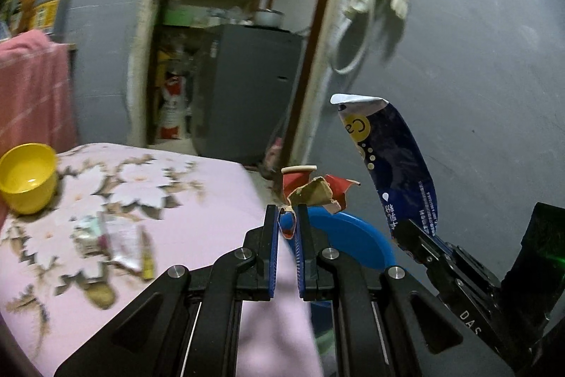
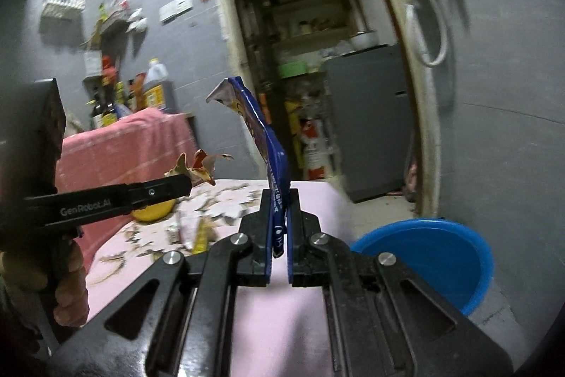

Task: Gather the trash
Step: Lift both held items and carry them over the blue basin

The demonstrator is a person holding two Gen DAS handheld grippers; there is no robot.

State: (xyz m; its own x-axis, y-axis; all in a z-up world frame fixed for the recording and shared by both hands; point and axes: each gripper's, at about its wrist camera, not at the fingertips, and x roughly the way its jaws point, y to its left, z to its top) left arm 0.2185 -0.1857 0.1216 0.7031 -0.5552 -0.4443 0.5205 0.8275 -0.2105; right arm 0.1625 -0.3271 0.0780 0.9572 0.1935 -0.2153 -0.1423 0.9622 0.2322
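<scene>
Clenching torn red cup scraps, the left tool hangs over the blue basin; right tool grips a blue wrapper; wrappers remain lower left on the surface

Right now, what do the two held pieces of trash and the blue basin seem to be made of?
Torn red cup: paper, matte, brown ragged edges. Dark blue wrapper: thin glossy plastic film, probably, with a creased silvery top. Blue basin: smooth moulded plastic with a slight sheen.
</scene>
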